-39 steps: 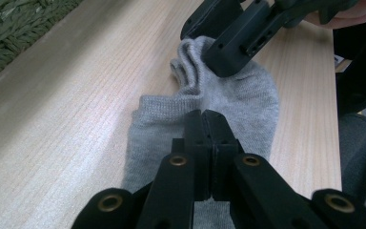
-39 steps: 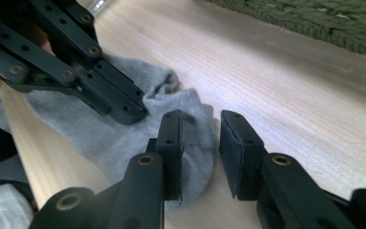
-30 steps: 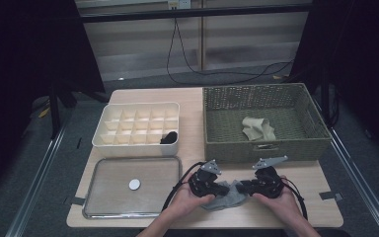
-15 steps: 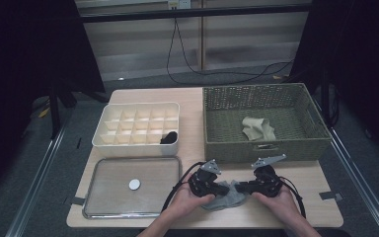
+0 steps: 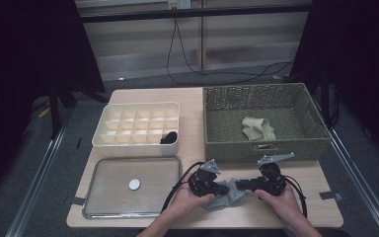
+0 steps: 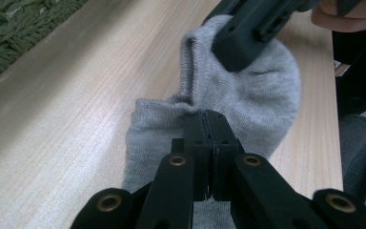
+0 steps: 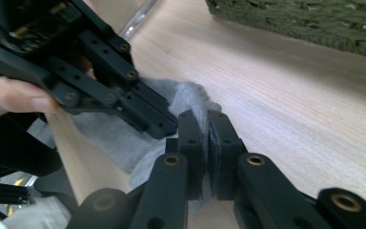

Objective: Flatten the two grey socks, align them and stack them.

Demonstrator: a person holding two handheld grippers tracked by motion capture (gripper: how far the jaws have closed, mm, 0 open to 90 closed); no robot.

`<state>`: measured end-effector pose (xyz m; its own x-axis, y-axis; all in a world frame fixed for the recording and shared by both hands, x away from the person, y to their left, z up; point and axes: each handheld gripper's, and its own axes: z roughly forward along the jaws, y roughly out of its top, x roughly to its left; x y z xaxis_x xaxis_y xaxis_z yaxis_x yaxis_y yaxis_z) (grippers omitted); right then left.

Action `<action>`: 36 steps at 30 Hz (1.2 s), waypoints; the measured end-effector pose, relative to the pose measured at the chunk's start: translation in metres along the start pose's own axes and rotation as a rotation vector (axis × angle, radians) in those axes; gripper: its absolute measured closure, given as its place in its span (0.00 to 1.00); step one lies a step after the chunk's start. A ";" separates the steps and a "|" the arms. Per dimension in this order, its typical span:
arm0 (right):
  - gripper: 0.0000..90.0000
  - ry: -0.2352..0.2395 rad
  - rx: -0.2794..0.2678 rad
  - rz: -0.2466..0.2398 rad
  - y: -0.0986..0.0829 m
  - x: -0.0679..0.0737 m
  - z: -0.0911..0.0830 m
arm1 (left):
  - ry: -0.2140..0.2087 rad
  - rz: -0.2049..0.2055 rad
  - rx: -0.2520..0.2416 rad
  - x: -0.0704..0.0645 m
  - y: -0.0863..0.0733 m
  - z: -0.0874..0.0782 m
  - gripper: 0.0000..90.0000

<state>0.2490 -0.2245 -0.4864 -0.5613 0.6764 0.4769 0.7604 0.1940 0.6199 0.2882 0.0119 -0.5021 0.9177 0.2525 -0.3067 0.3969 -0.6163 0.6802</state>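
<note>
A grey sock (image 5: 229,195) lies bunched on the wooden table (image 5: 192,98) near its front edge, held between both grippers. My left gripper (image 5: 222,187) is shut on one part of the sock (image 6: 248,95), its jaws pressed together with grey fabric around the tips. My right gripper (image 5: 242,186) is shut on a fold of the sock (image 7: 190,98) from the other side; the left gripper (image 7: 164,126) shows just beside it. A person's hands hold both grippers.
A green wicker basket (image 5: 306,106) with a beige sock (image 5: 258,128) stands behind the grippers at the right. A white compartment box (image 5: 138,126) with a dark rolled item (image 5: 169,137) sits at the left. A metal tray (image 5: 108,190) holds a small white disc (image 5: 134,184).
</note>
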 end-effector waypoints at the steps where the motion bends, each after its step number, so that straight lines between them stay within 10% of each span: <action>1: 0.95 0.003 -0.004 -0.002 0.000 0.000 -0.001 | -0.009 -0.002 -0.010 0.000 -0.001 0.001 0.98; 11: 0.95 0.008 -0.031 -0.001 0.003 0.002 -0.004 | 0.011 0.025 -0.011 0.000 0.000 -0.008 0.84; 26: 0.95 0.011 -0.076 -0.012 0.008 0.004 -0.015 | 0.059 0.059 0.008 -0.005 0.002 -0.001 0.89; 36: 0.95 0.030 -0.079 -0.030 0.011 0.013 -0.015 | 0.025 0.045 -0.019 -0.003 0.001 -0.004 0.78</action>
<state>0.2453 -0.2242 -0.4645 -0.5940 0.6495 0.4747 0.7154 0.1566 0.6809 0.2858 0.0132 -0.4974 0.9348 0.2434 -0.2588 0.3550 -0.6132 0.7057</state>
